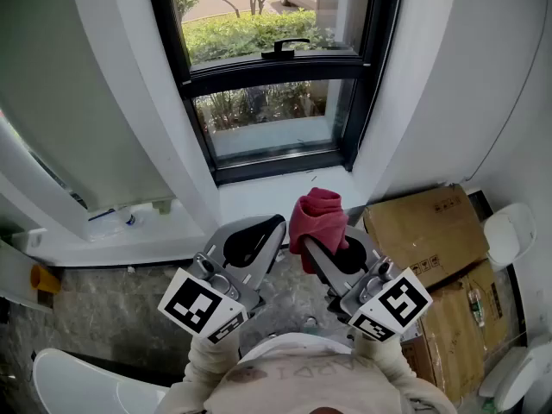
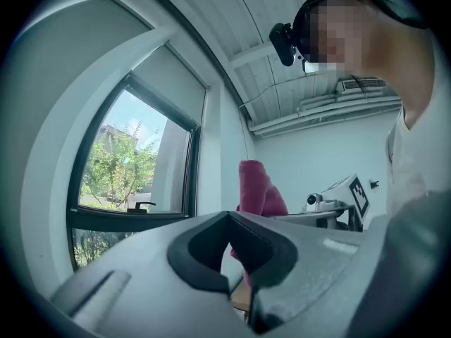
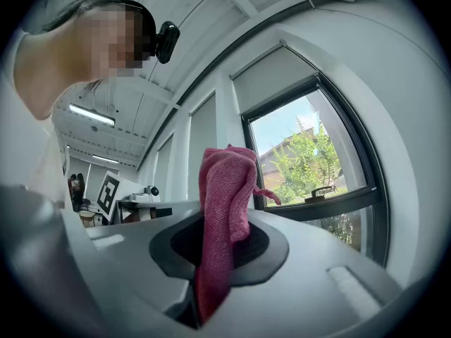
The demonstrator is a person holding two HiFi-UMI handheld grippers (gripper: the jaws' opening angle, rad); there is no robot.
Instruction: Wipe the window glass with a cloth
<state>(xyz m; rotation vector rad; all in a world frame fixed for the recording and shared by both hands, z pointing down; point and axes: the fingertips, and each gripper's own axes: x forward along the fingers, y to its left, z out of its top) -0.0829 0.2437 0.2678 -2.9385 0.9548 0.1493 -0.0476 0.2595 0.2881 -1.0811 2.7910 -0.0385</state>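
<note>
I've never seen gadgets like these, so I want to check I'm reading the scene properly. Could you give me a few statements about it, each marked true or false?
The right gripper is clamped on a red cloth. True.
The left gripper grips a cloth too. False: its jaws are closed on nothing.
The cloth is pressed against the window glass. False: it is held short of the glass.
Cardboard boxes lie at the person's right. True.
</note>
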